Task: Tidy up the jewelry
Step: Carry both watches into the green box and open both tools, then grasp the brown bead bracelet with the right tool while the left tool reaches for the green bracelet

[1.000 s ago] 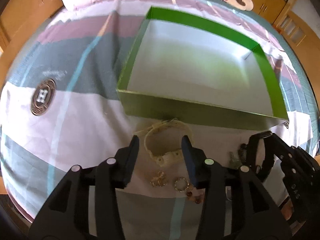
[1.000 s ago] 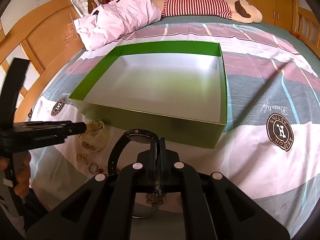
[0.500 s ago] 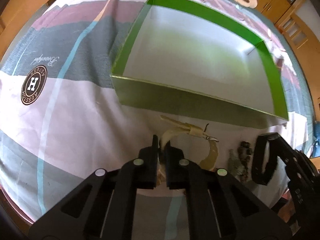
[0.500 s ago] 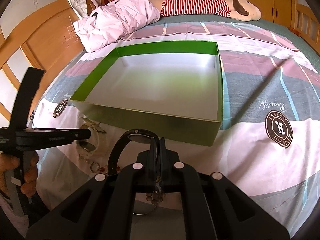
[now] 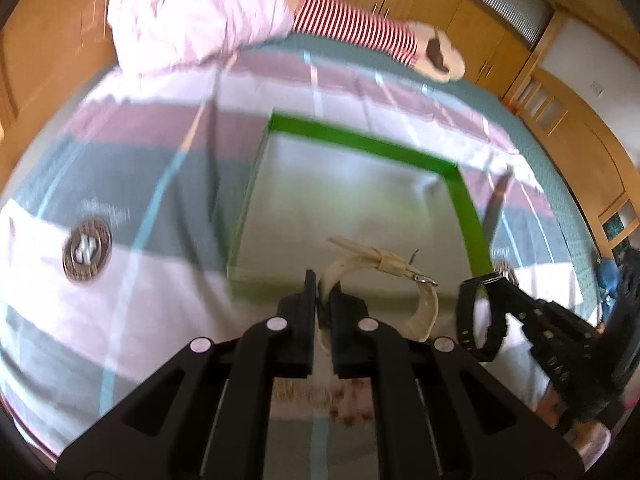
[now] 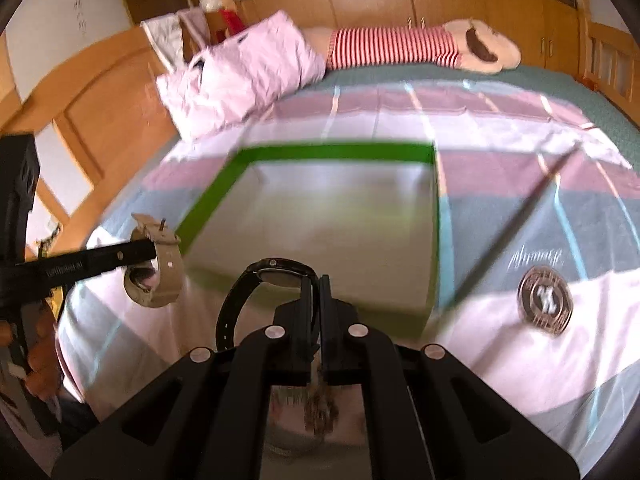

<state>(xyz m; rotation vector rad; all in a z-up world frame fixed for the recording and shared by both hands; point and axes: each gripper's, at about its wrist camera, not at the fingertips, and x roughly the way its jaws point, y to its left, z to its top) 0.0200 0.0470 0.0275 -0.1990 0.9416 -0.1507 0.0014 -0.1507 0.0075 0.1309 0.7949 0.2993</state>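
My left gripper point(image 5: 324, 296) is shut on a cream watch point(image 5: 424, 312), which hangs lifted off the bedspread in front of the green box point(image 5: 360, 146). The same cream watch point(image 6: 168, 264) shows at the left of the right wrist view, clamped in the left gripper's fingers point(image 6: 132, 252). My right gripper point(image 6: 319, 292) is shut on a black watch point(image 6: 256, 280), also raised above the bed. That black watch point(image 5: 480, 320) appears at the right of the left wrist view. The green box point(image 6: 332, 152) is open-topped with a white floor and nothing in it.
Small rings and beads point(image 5: 344, 404) lie blurred on the striped bedspread point(image 5: 120, 280) beneath the grippers. A pink pillow point(image 6: 240, 76) and a striped plush toy point(image 6: 400, 46) lie at the far end. Wooden bed frame and cupboards surround the bed. A hand point(image 6: 40, 364) holds the left gripper.
The left gripper closed on the cream watch and lifted it off the bedspread. The right gripper rose with the black watch. Both views tilted up toward the box and headboard.
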